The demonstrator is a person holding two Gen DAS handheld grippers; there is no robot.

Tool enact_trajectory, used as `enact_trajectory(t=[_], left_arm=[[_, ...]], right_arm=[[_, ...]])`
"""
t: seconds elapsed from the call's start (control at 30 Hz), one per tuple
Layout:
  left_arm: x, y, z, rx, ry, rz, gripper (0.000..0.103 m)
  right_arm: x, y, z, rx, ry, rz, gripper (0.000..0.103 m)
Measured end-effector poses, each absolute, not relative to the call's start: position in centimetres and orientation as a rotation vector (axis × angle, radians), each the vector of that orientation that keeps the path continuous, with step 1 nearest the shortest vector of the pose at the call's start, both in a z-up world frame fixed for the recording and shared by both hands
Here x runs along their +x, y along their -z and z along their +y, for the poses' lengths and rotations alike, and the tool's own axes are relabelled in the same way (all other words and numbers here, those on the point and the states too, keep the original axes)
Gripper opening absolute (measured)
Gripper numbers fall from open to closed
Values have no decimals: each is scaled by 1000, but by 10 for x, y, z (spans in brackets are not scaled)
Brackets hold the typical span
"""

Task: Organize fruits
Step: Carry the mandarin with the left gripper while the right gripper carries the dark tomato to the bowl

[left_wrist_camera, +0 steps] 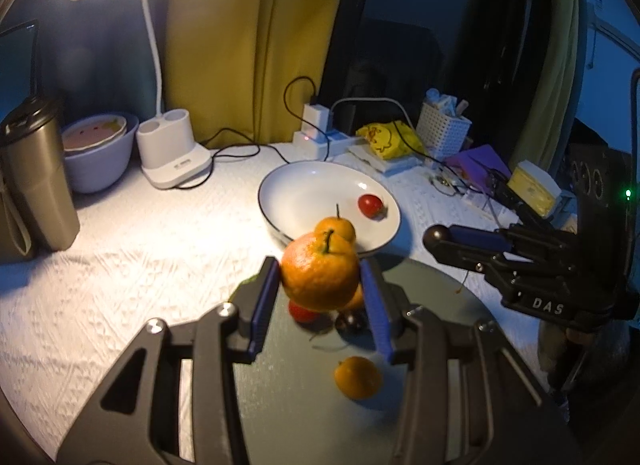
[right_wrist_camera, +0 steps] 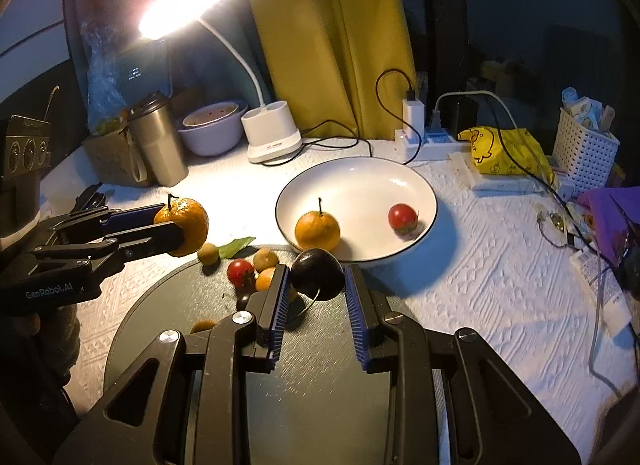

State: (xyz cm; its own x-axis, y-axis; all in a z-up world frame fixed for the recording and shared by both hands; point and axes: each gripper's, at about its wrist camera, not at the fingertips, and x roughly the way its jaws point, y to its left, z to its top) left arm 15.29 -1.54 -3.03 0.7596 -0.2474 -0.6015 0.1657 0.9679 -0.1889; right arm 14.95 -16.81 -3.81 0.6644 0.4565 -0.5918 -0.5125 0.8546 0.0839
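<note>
My left gripper [left_wrist_camera: 320, 277] is shut on a stemmed orange mandarin [left_wrist_camera: 318, 275] and holds it above the dark round tray [left_wrist_camera: 432, 289]; it also shows in the right wrist view [right_wrist_camera: 182, 231]. My right gripper [right_wrist_camera: 316, 277] is shut on a dark plum [right_wrist_camera: 317, 273] above the tray's far edge [right_wrist_camera: 168, 305]. The white bowl [right_wrist_camera: 360, 173] holds another mandarin [right_wrist_camera: 317, 231] and a red cherry tomato [right_wrist_camera: 402, 216]. On the tray lie a cherry tomato [right_wrist_camera: 240, 271], small kumquats [right_wrist_camera: 266, 259] and a small orange fruit [left_wrist_camera: 357, 377].
A lit white desk lamp [right_wrist_camera: 272, 141], a steel tumbler [right_wrist_camera: 158, 141] and a lilac bowl [right_wrist_camera: 210, 133] stand at the back left. A power strip with cables [right_wrist_camera: 428, 141], a yellow bag [right_wrist_camera: 504, 153] and a white basket [right_wrist_camera: 584, 149] are at the back right.
</note>
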Motion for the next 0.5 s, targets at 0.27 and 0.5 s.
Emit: enact_trajectory(t=[0.27,0.5], left_arm=[[174,30,-14,-116,233,672,43],[193,32,-13,-110,243,674,43]], right_arm=[[172,35,-170,-97,-543,635,30],[193,33,-166,-102,-545,633,30]])
